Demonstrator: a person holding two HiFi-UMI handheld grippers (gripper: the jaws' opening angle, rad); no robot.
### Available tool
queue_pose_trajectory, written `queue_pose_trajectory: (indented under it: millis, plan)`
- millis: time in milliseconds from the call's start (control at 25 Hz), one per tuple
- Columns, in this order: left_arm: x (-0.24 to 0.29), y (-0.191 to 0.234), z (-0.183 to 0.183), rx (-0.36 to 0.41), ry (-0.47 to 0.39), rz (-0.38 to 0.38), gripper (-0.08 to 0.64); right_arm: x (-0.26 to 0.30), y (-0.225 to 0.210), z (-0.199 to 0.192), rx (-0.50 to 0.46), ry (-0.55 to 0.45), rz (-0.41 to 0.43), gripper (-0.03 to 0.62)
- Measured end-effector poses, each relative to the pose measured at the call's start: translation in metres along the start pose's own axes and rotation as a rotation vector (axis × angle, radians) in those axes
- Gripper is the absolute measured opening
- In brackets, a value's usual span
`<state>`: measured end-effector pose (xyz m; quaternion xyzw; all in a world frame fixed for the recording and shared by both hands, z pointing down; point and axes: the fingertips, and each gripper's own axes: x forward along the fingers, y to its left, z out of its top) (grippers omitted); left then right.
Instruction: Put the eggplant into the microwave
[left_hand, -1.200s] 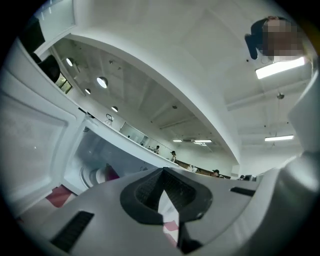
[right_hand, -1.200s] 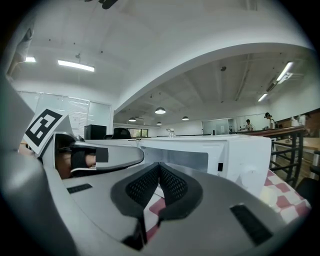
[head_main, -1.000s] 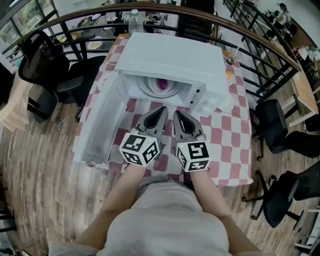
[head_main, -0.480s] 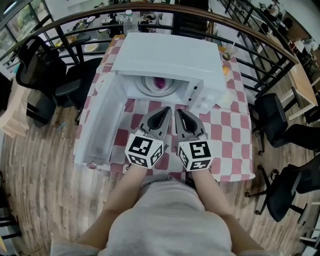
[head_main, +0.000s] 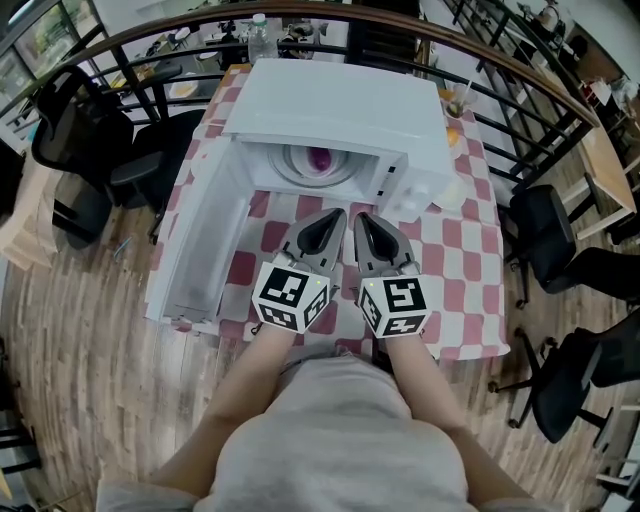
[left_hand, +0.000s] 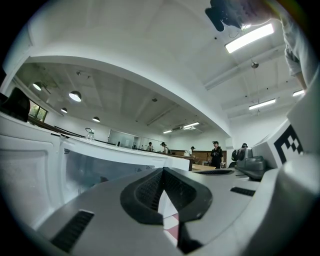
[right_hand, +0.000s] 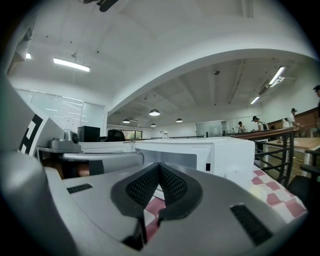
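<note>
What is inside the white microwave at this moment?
Through the open door, the head view shows a purple eggplant lying on the round turntable in the microwave. The microwave's top covers the back and sides of the cavity, so those cannot be seen.

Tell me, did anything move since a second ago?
Nothing visibly moved, and nothing was grabbed or let go. The left tongs and the right tongs stay shut and empty, side by side in front of the microwave. Its door stays open, and the eggplant still lies inside.
</note>
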<state>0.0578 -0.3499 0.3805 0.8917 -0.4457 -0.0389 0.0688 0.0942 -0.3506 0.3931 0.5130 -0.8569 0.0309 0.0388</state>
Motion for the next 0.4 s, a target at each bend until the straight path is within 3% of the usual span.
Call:
queue_pose_trajectory:
  millis: [400]
  plan:
    - [0.0022, -0.0054, -0.0037, -0.003, 0.011, 0.004, 0.003, -0.0009, 0.0076, 0.0003, -0.024, -0.002, 0.031, 0.025]
